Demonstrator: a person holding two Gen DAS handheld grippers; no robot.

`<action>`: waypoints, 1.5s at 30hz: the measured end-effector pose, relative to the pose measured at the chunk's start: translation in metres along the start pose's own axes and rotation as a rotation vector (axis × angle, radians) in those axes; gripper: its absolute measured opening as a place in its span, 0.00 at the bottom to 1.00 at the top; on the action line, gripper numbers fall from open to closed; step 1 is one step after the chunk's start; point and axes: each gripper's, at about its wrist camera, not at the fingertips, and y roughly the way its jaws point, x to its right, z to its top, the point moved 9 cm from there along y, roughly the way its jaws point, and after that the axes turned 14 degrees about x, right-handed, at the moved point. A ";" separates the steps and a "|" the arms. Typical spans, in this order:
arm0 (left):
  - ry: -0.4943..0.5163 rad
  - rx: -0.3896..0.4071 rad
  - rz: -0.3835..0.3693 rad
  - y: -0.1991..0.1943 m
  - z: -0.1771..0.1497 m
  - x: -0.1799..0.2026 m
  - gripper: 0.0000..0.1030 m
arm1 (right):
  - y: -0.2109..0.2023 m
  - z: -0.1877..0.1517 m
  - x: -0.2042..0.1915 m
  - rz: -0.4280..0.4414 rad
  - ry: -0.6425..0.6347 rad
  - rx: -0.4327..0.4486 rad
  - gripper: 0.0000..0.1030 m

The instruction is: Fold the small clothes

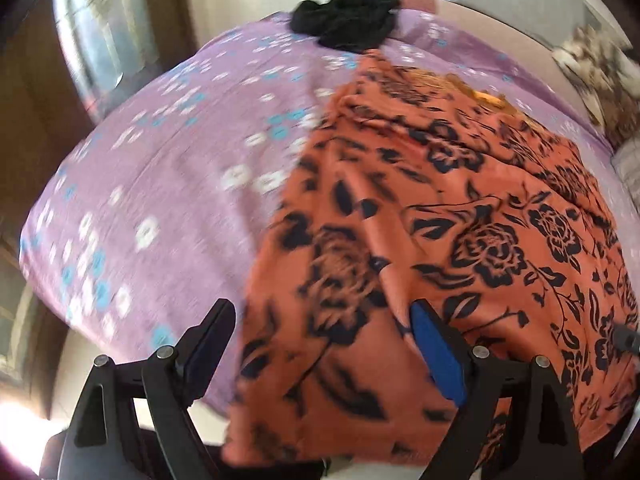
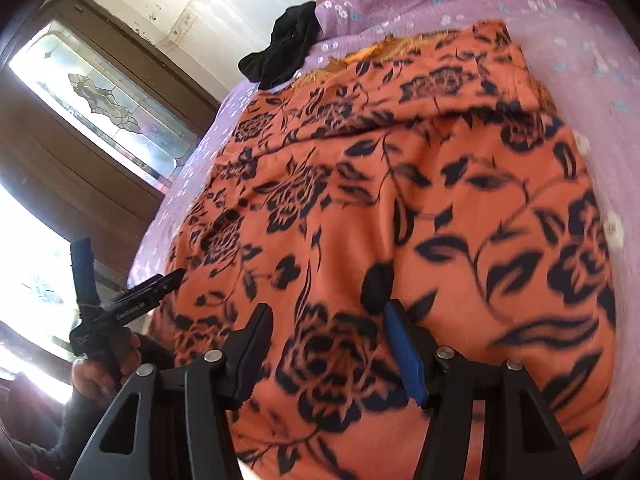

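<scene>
Here we hover both tools over the orange floral garment [image 1: 420, 208], which lies spread on the purple bedsheet [image 1: 140, 168] with its near hem hanging over the bed edge. Our left gripper [image 1: 324, 344] and right gripper [image 2: 326, 344] both gape wide, holding nothing. We judge the fold not yet begun; next we must pinch that near hem at two points.

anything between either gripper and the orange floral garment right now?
Nothing visible. The orange floral garment lies spread on the purple bedsheet, directly ahead of the open left gripper and open right gripper. The black garment sits at the far edge of the bed, out of the way.
</scene>
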 end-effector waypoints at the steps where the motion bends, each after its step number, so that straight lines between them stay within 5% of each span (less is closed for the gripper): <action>1: -0.039 -0.014 0.011 -0.004 -0.005 -0.010 0.87 | -0.003 -0.004 -0.001 0.010 0.016 -0.013 0.61; 7: -0.191 -0.120 0.111 -0.022 -0.027 -0.071 0.87 | -0.023 -0.021 -0.005 0.018 0.114 -0.090 0.60; 13: -0.214 -0.178 0.079 -0.029 -0.044 -0.085 0.87 | -0.060 -0.005 0.001 0.004 0.163 0.028 0.60; 20: -0.211 -0.214 -0.060 -0.025 -0.048 -0.044 0.85 | -0.095 0.026 0.029 -0.120 0.178 0.144 0.60; 24: -0.208 -0.216 -0.195 -0.028 -0.045 -0.016 0.85 | -0.109 0.025 0.049 -0.193 0.186 0.142 0.60; 26: -0.178 -0.218 -0.198 -0.026 -0.043 -0.010 0.84 | -0.112 0.018 0.060 -0.215 0.218 0.130 0.60; 28: -0.187 -0.232 -0.222 -0.022 -0.044 -0.007 0.64 | -0.114 0.010 0.071 -0.245 0.250 0.109 0.60; 30: -0.209 -0.260 -0.255 -0.017 -0.046 -0.002 0.31 | -0.116 0.001 0.081 -0.269 0.279 0.087 0.60; 31: -0.207 -0.259 -0.262 -0.016 -0.046 0.000 0.26 | -0.118 -0.003 0.083 -0.270 0.289 0.081 0.60; 36: -0.202 -0.256 -0.311 -0.014 -0.041 0.010 0.17 | -0.112 -0.021 0.092 -0.288 0.303 0.035 0.61; 39: -0.236 -0.293 -0.313 -0.006 -0.044 0.012 0.43 | -0.102 -0.035 0.094 -0.277 0.330 -0.010 0.61; 41: -0.257 -0.298 -0.332 -0.006 -0.041 0.016 0.47 | -0.094 -0.043 0.094 -0.265 0.348 -0.023 0.61; 43: -0.231 -0.297 -0.327 -0.005 -0.041 0.018 0.40 | -0.093 -0.046 0.093 -0.276 0.338 -0.024 0.50; 44: -0.217 -0.294 -0.310 -0.004 -0.041 0.017 0.32 | -0.092 -0.047 0.091 -0.285 0.316 -0.034 0.45; 45: -0.199 -0.289 -0.285 -0.003 -0.040 0.015 0.14 | -0.093 -0.047 0.088 -0.290 0.297 -0.036 0.35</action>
